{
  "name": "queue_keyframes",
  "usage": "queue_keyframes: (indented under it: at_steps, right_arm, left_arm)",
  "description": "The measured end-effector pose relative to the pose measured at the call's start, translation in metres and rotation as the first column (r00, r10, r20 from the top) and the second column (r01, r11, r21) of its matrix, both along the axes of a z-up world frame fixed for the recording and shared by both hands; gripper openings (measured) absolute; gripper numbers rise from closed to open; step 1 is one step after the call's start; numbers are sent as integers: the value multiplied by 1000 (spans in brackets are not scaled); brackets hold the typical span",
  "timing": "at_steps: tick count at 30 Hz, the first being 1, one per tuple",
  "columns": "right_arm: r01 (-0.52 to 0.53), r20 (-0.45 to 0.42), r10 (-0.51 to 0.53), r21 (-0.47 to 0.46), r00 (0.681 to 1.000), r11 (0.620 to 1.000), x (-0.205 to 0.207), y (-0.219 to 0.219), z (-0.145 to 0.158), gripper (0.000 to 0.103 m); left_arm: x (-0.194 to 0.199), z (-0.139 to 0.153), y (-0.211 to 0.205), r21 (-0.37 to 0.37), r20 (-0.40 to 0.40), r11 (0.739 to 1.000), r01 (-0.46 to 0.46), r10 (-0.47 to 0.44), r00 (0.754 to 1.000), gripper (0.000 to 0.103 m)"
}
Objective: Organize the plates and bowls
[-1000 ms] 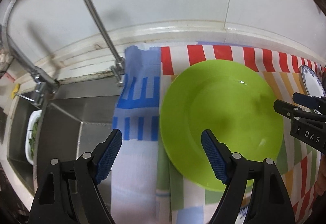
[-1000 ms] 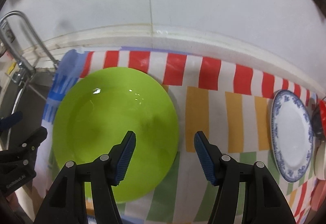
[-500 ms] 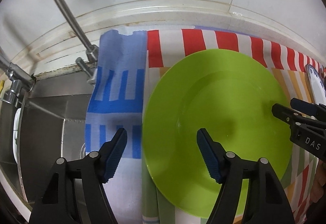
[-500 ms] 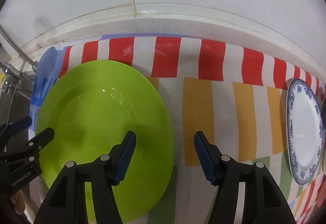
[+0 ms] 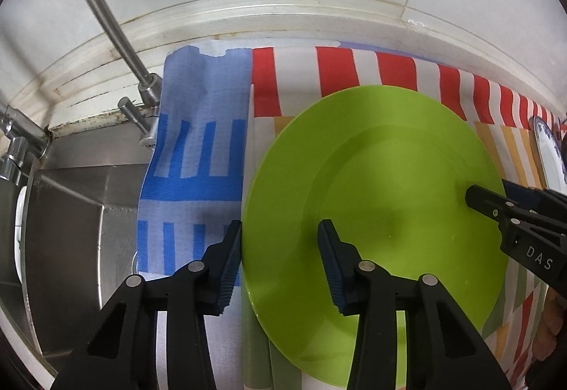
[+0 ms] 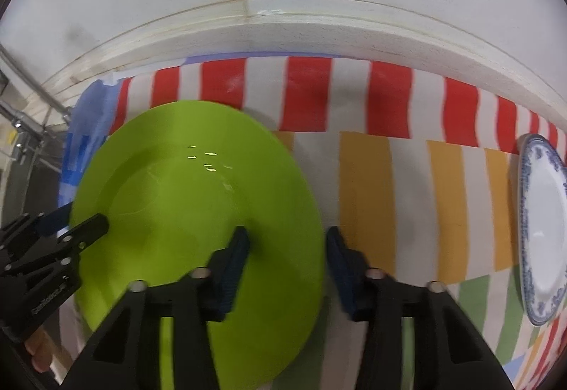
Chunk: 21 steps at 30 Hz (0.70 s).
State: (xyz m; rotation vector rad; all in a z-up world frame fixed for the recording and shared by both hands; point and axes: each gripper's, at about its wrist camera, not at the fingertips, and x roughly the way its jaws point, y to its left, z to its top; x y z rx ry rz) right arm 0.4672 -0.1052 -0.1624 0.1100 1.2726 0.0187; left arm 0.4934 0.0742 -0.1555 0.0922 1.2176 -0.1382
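Tools first: left tool (image 5: 280,230) gapes wide and straddles the left rim of the green plate (image 5: 372,195), one finger outside the edge, the other over the plate's inner face. Grips nothing yet, as far as can be told. Same on the other side: right tool (image 6: 286,237) spread wide across the plate's right rim, inner finger over the green, outer finger over the striped cloth (image 6: 365,184). Cannot tell whether either inner finger touches the surface.

Progress, as a judgement: early. Nothing stacked in view. Lies flat on the cloth-covered worktop, this green plate, just beside the sink (image 5: 71,213), with the blue-and-white plate (image 6: 542,223) well apart at the right edge of the cloth. Left to do, probably: close on both rims, lift, carry to wherever the stack goes, then deal with the other plate; no bowls clearly visible.

Looks of the green plate: large, round, shallow, bright lime, glossy, with small highlights near the centre. Seems smooth and slippery, likely plastic.
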Motion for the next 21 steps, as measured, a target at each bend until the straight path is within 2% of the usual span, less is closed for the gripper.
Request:
queue_keyframes:
  at_steps: [10, 21]
  right_arm:
    - [44, -9, -44, 5, 999, 999, -5, -1, 8, 43]
    - [67, 69, -65, -23, 996, 998, -31, 3, 36, 42]
  left_arm:
    - [-1, 6, 11, -4, 12, 1000, -17, 17, 1000, 39]
    - [-29, 31, 14, -12, 81, 1000, 9, -8, 997, 39]
